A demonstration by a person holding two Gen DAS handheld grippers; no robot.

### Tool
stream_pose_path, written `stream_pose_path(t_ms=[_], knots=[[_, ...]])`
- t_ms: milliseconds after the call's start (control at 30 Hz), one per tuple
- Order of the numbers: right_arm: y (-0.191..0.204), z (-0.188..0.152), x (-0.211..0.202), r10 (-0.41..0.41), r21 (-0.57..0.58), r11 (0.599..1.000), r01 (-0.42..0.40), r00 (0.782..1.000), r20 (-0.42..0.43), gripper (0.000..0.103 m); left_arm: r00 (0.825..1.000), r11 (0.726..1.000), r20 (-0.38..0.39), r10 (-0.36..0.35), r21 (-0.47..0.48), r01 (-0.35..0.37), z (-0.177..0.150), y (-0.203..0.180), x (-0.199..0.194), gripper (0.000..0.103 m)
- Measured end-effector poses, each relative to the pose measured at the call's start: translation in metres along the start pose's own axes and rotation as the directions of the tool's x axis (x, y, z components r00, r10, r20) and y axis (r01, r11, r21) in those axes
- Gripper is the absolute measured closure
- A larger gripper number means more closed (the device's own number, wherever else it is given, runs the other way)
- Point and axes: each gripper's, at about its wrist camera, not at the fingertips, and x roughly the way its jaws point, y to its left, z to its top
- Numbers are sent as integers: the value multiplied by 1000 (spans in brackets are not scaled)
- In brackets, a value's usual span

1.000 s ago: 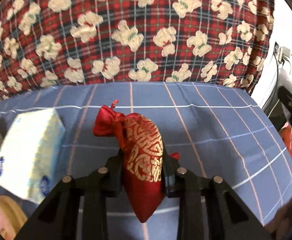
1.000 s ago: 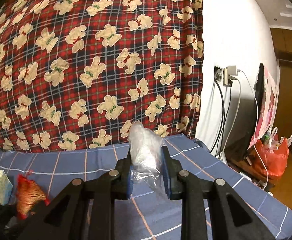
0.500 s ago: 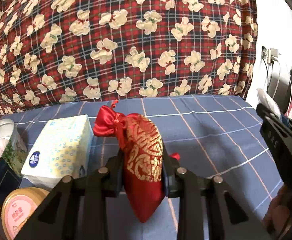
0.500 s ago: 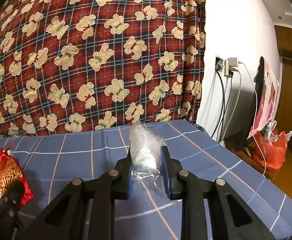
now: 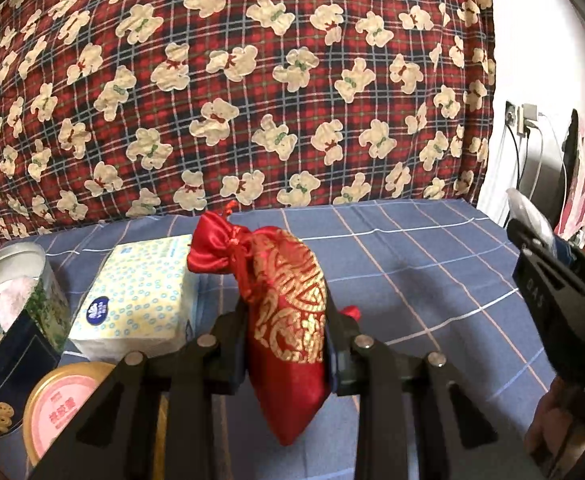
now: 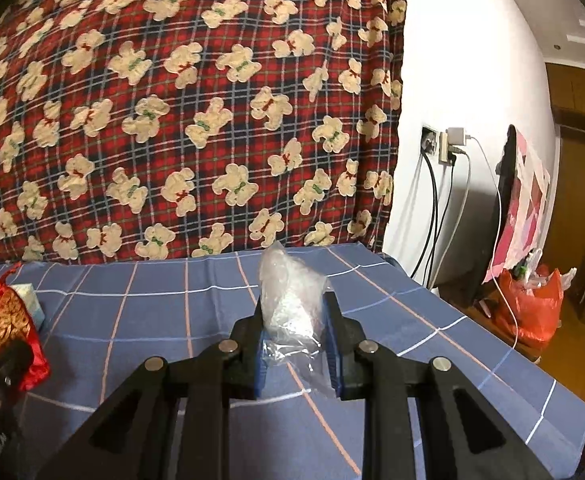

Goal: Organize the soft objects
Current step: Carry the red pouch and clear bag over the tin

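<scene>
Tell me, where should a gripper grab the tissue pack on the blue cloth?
Probably across the tissue pack's two long sides, coming from above. It lies flat with its broad top free, but the tin sits close on its left, so fingers need care there.

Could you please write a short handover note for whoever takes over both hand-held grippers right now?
Left hand-held gripper: shut on the red pouch, held above the blue checked cloth.
Right hand-held gripper: shut on the clear plastic bag, also in the air.
To the left sit the tissue pack, an open tin holding soft items, and a pink-lidded tub.
Done: both items picked up.
Left: put both down; probably in the tin, but the destination isn't shown.
</scene>
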Motion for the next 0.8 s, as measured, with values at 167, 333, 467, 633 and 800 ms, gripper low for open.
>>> stream_pose_path(t_ms=[167, 333, 467, 633, 800], knots=[[3, -4, -21, 7, -5, 1000, -7, 999, 38, 77, 1000, 1000, 13, -28, -7, 28, -3, 5, -12, 74], [7, -7, -34, 25, 1, 1000, -25, 999, 45, 77, 998, 999, 37, -44, 6, 44, -7, 11, -26, 74], [8, -10, -42, 37, 10, 999, -37, 998, 47, 77, 998, 999, 46, -54, 8, 54, -8, 16, -35, 74], [8, -14, -52, 45, 38, 998, -47, 998, 48, 77, 997, 998, 49, -63, 9, 63, -11, 20, -42, 74], [10, -17, -61, 54, 64, 996, -57, 998, 44, 77, 996, 997, 59, -71, 11, 70, -12, 24, -51, 74]])
